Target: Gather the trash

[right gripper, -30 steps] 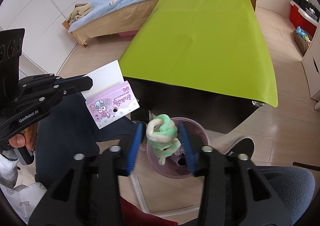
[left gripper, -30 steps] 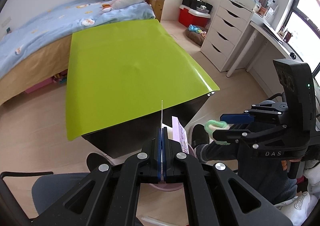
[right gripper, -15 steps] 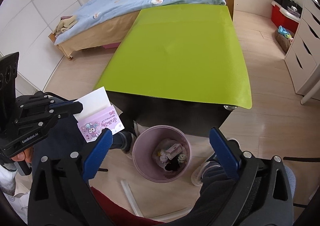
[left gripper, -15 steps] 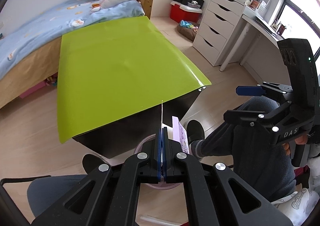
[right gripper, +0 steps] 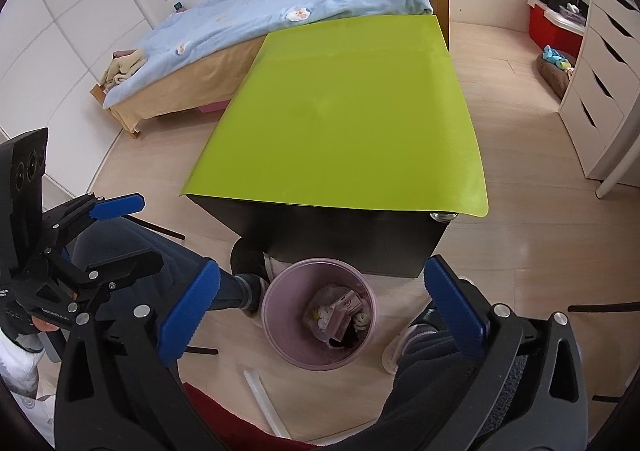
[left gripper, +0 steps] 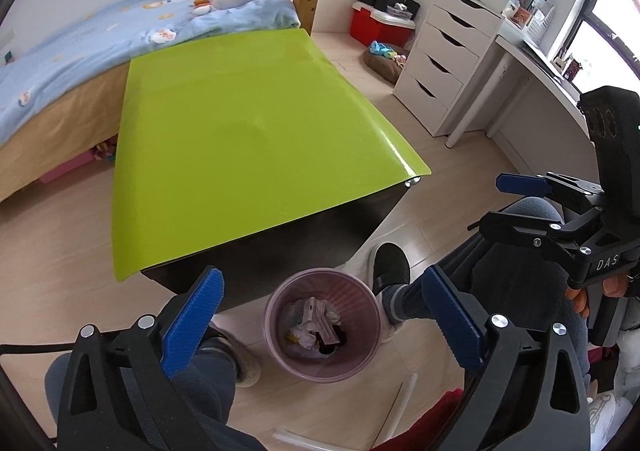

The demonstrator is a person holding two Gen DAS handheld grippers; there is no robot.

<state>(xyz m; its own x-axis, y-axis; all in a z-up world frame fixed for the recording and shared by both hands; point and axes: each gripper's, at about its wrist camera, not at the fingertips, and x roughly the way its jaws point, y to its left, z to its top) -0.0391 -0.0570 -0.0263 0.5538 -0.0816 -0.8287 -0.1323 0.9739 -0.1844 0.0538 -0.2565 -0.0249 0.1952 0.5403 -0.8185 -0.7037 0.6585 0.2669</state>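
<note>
Both your left tool [left gripper: 320, 315] and right tool [right gripper: 320, 301] have just been opening, jaws wide with nothing between them. Trash [left gripper: 316, 321] lies in the pink bin [left gripper: 276, 335] on the floor below the green tabletop [left gripper: 256, 139]: light paper and soft scraps, likely crushable; pinch any edge.

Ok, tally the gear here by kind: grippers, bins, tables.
Grippers: 2, left gripper and right gripper; jaws have just been opening, nothing between them
Bins: 1, the pink bin
Tables: 1, the green table
Total: 4
</note>
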